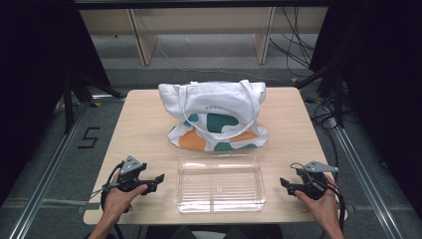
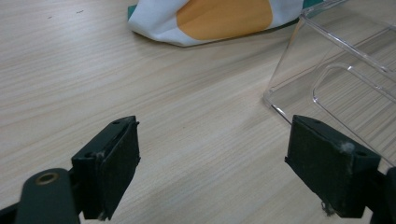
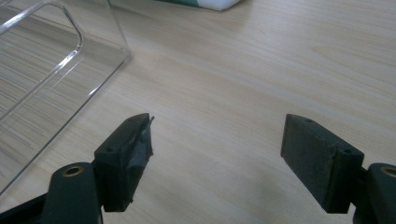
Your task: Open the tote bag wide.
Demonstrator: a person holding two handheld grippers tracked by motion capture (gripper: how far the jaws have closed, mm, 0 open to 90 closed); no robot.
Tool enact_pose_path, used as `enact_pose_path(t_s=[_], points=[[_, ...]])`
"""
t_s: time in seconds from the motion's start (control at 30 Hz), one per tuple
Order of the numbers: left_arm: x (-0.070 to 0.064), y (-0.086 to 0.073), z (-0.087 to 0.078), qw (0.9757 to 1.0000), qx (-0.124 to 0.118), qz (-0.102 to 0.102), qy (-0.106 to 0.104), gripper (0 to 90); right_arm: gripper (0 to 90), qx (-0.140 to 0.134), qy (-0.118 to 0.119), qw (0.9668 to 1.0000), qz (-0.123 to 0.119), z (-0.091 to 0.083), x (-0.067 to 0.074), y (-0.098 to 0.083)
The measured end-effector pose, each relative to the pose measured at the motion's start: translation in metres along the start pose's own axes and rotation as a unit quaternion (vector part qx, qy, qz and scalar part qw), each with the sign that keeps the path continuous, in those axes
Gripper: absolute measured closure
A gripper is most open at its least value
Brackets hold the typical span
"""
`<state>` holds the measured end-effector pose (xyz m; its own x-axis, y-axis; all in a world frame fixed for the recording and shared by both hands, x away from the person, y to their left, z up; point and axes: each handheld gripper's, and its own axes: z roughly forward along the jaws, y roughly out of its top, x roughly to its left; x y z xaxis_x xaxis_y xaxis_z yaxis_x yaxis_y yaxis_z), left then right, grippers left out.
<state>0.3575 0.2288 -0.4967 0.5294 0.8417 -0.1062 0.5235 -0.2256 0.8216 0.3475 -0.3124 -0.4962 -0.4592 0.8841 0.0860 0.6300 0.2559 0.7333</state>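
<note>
Left claw point(image 1: 158, 180) is held in the person's left hand point(image 1: 119, 196) at the near edge of the desk point(image 1: 144, 129), jaws spread wide, nothing gripped; bare wood is seen between them in the left gripper view point(image 2: 212, 168). Right claw point(image 1: 283, 183) is held in the right hand point(image 1: 323, 204) at the same depth, jaws likewise released and empty, only desk surface between them point(image 3: 217, 161). Both claws are pointed inward at each other. A clear plastic bin point(image 1: 219, 183) is placed between the two claws, empty, near but not touching either; its corner is seen just ahead and to the right of the left claw point(image 2: 327, 70), and ahead-left of the right claw point(image 3: 51, 70). Beyond the bin, farther from both claws, a white tote bag point(image 1: 215, 115) with green and orange patches is slumped on the desk, handles draped over its front; its orange patch is seen well ahead of the left claw point(image 2: 224, 18).
</note>
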Motion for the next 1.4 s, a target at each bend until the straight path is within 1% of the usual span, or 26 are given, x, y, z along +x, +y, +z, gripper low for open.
enact_pose_path(t_s=[0.03,0.07,0.27,0.33,0.43,0.47,0.5,0.53,0.6,0.63,0.67,0.83,0.87,0.9,0.93,1.0,1.03,1.07,1.1,1.13,1.17,1.2,1.23,1.27,1.37,1.4], points=[[0.000,0.000,0.000,1.0000,0.004,0.005,0.001,16.2,25.6,0.000,0.002,1.0000,0.003,-0.001,0.000,0.000],[-0.001,0.000,0.000,1.0000,0.002,0.005,0.000,16.2,25.5,-0.003,-0.009,0.9999,-0.005,-0.002,-0.001,0.000],[-0.001,0.000,-0.001,1.0000,0.001,0.001,0.003,16.2,25.5,-0.014,-0.002,0.9999,-0.002,-0.004,-0.001,0.001],[0.000,0.000,-0.002,1.0000,0.000,0.008,0.005,16.2,25.5,-0.016,-0.009,0.9998,-0.005,-0.003,-0.002,0.001],[-0.001,0.000,-0.001,1.0000,0.000,0.005,0.003,16.2,25.6,-0.016,-0.016,0.9997,-0.010,-0.003,-0.002,0.001],[-0.001,0.000,-0.001,1.0000,0.000,0.002,0.003,16.2,25.5,-0.018,-0.010,0.9998,-0.002,-0.003,-0.002,0.001],[-0.001,0.000,-0.001,1.0000,0.000,0.003,0.003,16.2,25.5,-0.018,-0.010,0.9998,-0.002,-0.003,-0.002,0.001],[-0.001,0.000,-0.001,1.0000,0.001,0.004,0.004,16.2,25.5,-0.019,-0.009,0.9997,-0.013,-0.003,-0.004,0.001],[-0.001,0.000,-0.001,1.0000,0.000,0.002,0.004,16.2,25.6,-0.019,-0.011,0.9997,-0.008,-0.003,-0.002,0.001],[-0.001,0.000,-0.001,1.0000,0.000,0.003,0.003,16.2,25.5,-0.014,-0.003,0.9999,-0.001,-0.004,-0.001,0.002],[-0.001,0.000,-0.001,1.0000,-0.001,0.003,0.006,16.2,25.5,-0.015,-0.010,0.9998,-0.013,-0.005,-0.003,0.002],[-0.001,0.001,-0.002,1.0000,-0.001,0.005,0.007,16.2,25.5,-0.022,-0.005,0.9997,-0.006,-0.005,-0.003,0.003],[-0.001,0.001,-0.001,1.0000,-0.005,0.005,0.005,16.2,25.5,-0.027,-0.008,0.9993,-0.023,-0.005,-0.006,0.004],[-0.001,0.001,-0.001,1.0000,-0.003,0.004,0.004,16.2,25.5,-0.027,-0.008,0.9993,-0.023,-0.005,-0.006,0.004],[-0.001,0.001,-0.001,1.0000,-0.001,0.003,0.004,16.2,25.5,-0.032,-0.005,0.9989,-0.033,-0.004,-0.008,0.005],[0.000,0.001,-0.002,1.0000,-0.002,0.006,0.006,16.2,25.5,-0.030,-0.007,0.9995,-0.006,-0.005,-0.002,0.006],[0.002,0.001,-0.003,0.9999,0.006,0.015,0.005,16.3,25.4,-0.031,-0.003,0.9995,-0.008,-0.006,-0.002,0.008],[-0.001,0.001,-0.002,0.9999,-0.006,0.000,0.008,16.3,25.0,-0.033,-0.002,0.9994,-0.014,-0.006,-0.002,0.010],[0.000,0.001,-0.002,1.0000,-0.005,0.001,0.008,16.3,23.9,-0.038,-0.007,0.9990,-0.021,-0.006,-0.003,0.012],[0.000,0.001,-0.002,1.0000,-0.004,0.005,0.008,16.3,23.2,-0.040,0.001,0.9991,-0.011,-0.007,-0.002,0.014],[0.000,0.001,-0.002,1.0000,-0.004,0.003,0.007,16.3,22.9,-0.050,-0.005,0.9985,-0.023,-0.009,-0.001,0.020],[0.000,0.001,-0.002,1.0000,-0.004,0.003,0.007,16.3,22.9,-0.050,-0.005,0.9985,-0.023,-0.009,-0.001,0.020],[-0.001,0.001,-0.002,1.0000,-0.006,-0.001,0.008,16.2,22.1,-0.055,-0.002,0.9977,-0.040,-0.009,-0.003,0.024],[-0.001,0.001,-0.002,1.0000,-0.006,-0.001,0.007,16.3,23.3,-0.053,-0.007,0.9981,-0.029,-0.011,0.000,0.028],[0.000,0.001,-0.002,1.0000,-0.005,0.005,0.005,16.3,25.4,-0.061,0.003,0.9966,-0.056,-0.016,0.002,0.041],[0.000,0.001,-0.002,1.0000,-0.005,0.003,0.005,16.3,23.4,-0.064,0.001,0.9969,-0.046,-0.019,0.005,0.046]])
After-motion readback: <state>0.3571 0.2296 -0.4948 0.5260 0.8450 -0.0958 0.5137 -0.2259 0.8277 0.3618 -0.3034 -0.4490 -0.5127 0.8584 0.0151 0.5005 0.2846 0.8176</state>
